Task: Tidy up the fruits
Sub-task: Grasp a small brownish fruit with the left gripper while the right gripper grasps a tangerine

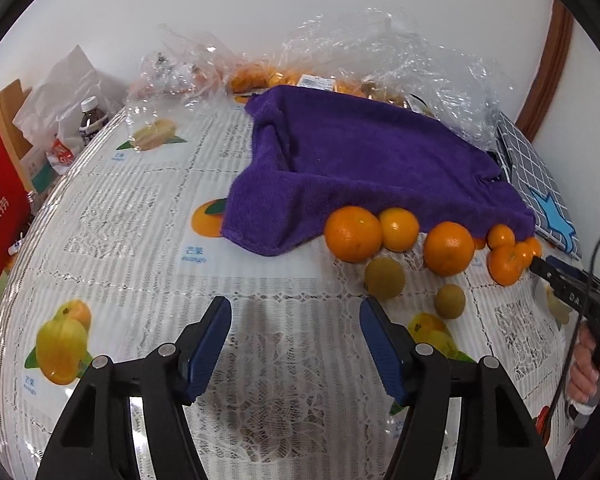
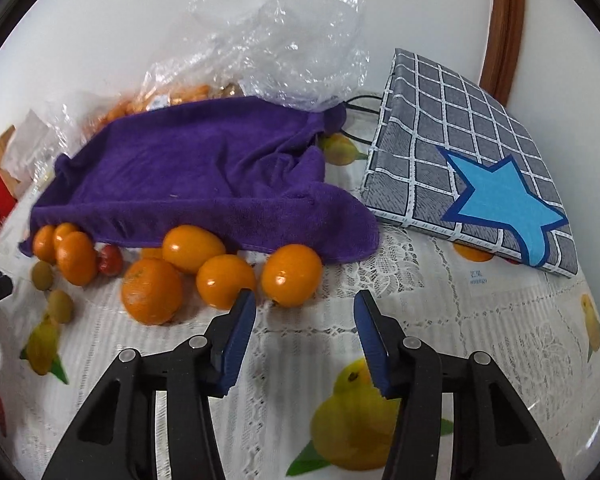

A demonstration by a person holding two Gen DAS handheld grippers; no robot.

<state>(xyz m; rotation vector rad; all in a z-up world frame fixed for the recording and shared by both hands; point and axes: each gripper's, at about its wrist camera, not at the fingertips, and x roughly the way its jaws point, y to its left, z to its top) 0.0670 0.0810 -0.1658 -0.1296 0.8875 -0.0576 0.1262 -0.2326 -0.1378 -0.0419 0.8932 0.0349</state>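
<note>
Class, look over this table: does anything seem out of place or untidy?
Yes. The oranges and small green fruits lie loose on the tablecloth, some tucked under the rumpled purple towel instead of being gathered in one place.

A fuzzy, matt purple cloth (image 2: 204, 168) lies at centre frame. Below it, glossy smooth-skinned oranges (image 2: 290, 274) catch highlights. The bench (image 2: 480, 320) wears white lace under shiny clear film. Crinkled clear plastic bags (image 2: 284, 48) sit at upper centre. Each tool (image 2: 305, 336) has matt black plastic arms and ribbed blue pads.

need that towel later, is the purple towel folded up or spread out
Spread out: the purple towel lies rumpled and open, its front edge draped over the oranges.
</note>
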